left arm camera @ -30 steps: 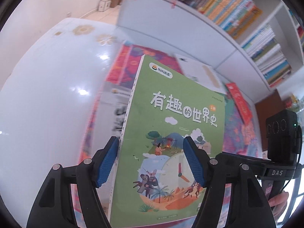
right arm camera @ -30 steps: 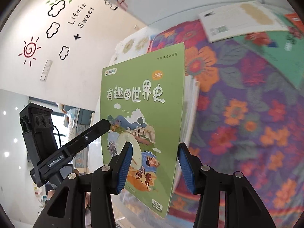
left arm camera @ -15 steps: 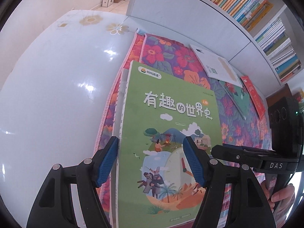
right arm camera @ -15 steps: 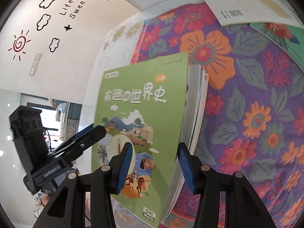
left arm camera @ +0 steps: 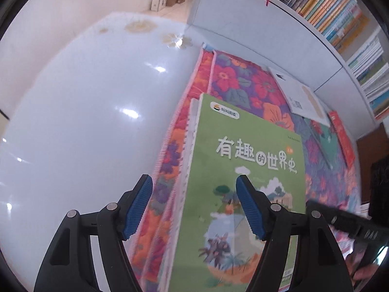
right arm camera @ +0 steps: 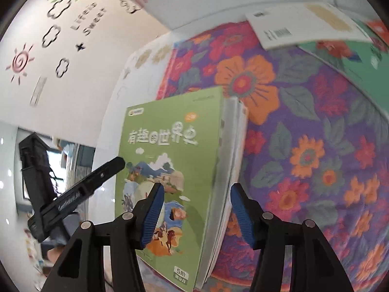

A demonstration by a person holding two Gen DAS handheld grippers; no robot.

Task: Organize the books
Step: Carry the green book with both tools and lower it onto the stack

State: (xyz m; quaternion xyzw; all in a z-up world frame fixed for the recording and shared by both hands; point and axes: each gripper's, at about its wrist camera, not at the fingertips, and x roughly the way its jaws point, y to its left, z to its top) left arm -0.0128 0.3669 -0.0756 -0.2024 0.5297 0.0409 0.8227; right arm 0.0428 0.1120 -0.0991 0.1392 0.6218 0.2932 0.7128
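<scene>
Left wrist view: left gripper (left arm camera: 194,206) has its jaws spread and opening, straddling the left long edge of the green book (left arm camera: 245,194); pads aren't pressing on it, clear gap on both sides. The book tops a small stack of thin books (left arm camera: 188,150) at the left edge of the flowered cloth (left arm camera: 243,82), next to the glossy white table (left arm camera: 85,121). Further back on the cloth, well apart, lie a white book (left arm camera: 301,97), a teal book (left arm camera: 325,141) and a red one (left arm camera: 340,136), below the shelf of books (left arm camera: 340,7). Right wrist view: right gripper (right arm camera: 194,213) also spread and opening, straddling the opposite long edge of the green book (right arm camera: 170,170) and the page edges under it (right arm camera: 231,146); no contact I can make out. Handling guess: thin softcover, light, floppy, probably glossy and slick, so it'll sag or slide if pinched at a corner. Better to pinch mid-way along a long edge, deep enough to hold the cover and pages together, or take both long edges at once. Stack looks loose, so the books underneath may shift.
</scene>
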